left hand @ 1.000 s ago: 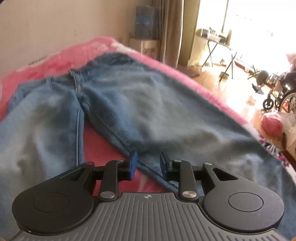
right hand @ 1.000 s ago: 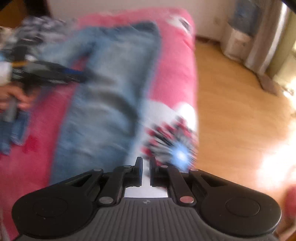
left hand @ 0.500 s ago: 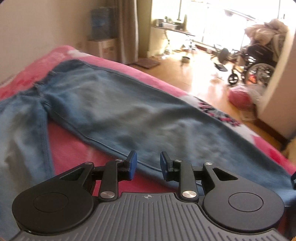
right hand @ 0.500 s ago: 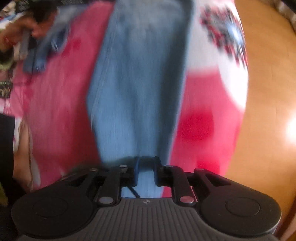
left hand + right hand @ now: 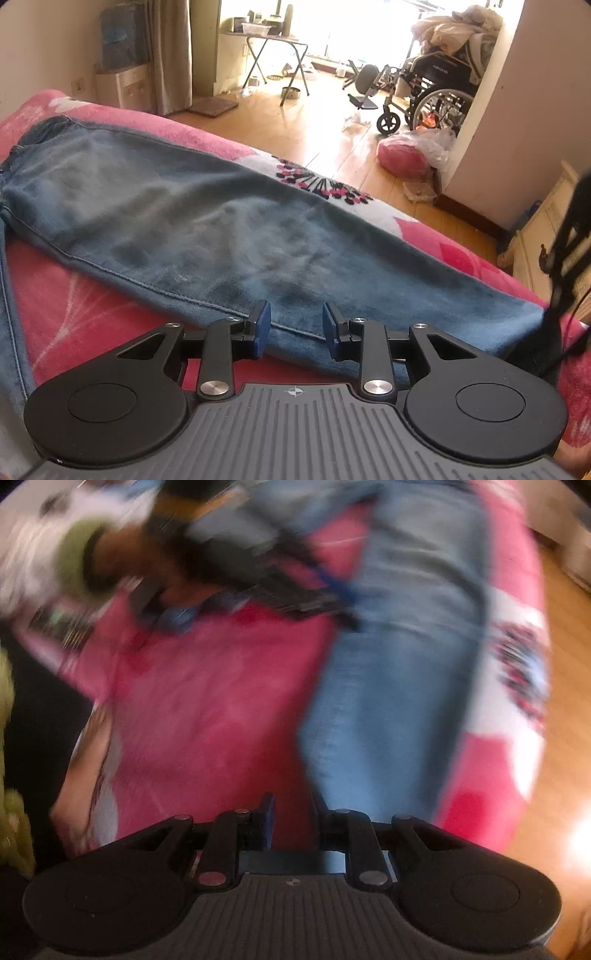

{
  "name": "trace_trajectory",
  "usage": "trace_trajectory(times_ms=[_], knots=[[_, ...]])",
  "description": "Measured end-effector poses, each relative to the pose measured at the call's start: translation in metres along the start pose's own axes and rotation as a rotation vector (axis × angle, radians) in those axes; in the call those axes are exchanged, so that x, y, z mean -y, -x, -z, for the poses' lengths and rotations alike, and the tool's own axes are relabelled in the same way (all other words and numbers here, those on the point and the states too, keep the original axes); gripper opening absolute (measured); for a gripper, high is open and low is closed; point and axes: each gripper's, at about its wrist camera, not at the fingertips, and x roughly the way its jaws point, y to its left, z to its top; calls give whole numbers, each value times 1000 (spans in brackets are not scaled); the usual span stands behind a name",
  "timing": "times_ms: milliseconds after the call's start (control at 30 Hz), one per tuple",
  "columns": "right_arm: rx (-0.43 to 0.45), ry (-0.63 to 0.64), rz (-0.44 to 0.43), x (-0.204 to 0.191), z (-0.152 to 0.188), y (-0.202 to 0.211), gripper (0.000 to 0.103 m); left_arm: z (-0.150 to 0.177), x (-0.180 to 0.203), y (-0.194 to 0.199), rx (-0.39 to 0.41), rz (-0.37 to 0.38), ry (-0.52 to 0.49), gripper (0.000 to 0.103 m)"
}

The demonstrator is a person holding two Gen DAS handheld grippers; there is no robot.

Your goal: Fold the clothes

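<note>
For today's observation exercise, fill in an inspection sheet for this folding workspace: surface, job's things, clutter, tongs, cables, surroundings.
Surface: pink flowered bed blanket.
Job's things: faded blue denim jeans spread flat, legs apart.
Clutter: nothing seen on the blanket beyond the jeans.
Tongs: left tongs open over the jeans leg's inner seam; right tongs open near the leg's end, view blurred.
Cables: thin dark cord by the right tongs.
Surroundings: wooden floor, wheelchair, pink filled plastic bag, folding table.

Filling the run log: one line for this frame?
left gripper: open over leg seam | right gripper: open, empty | jeans: flat, unfolded on blanket
</note>
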Motion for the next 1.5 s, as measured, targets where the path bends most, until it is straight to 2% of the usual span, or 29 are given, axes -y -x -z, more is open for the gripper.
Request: trace_trajectory(times_ms=[100,267,333,467,667,833,900,1000,1100,1200,1300,1367,1500], knots=[[-53,70,39,-19,2,-20,21,2,1,4,-2,-2,4,31],[-75,24,287,0,13,-28,21,5,2,5,-1,10,-3,31],[-54,-53,285,11,13,-20,21,6,3,2,-9,11,-10,31],[-72,-18,266,0,13,-28,22,7,4,-3,-23,9,-8,31],[-98,35,236,-17,13,-39,29,11,6,-1,-36,16,-20,31],[-165,149,147,-28,18,-36,29,13,7,-1,-47,28,-21,31],[-157,126,127,-24,15,-29,29,12,8,2,-38,48,-20,31],[-55,-40,87,2,9,-3,29,13,11,12,-22,134,-14,31],[52,-307,66,41,22,22,30,21,16,19,-39,307,19,32],[141,-603,41,82,45,35,35,34,32,14,-74,463,24,33],[198,-838,15,113,71,24,35,45,53,2,-107,507,-27,33],[217,-939,-17,127,79,11,35,49,59,-6,-130,527,-29,33],[165,-919,-22,129,73,-8,35,54,69,-18,-134,546,-60,33]])
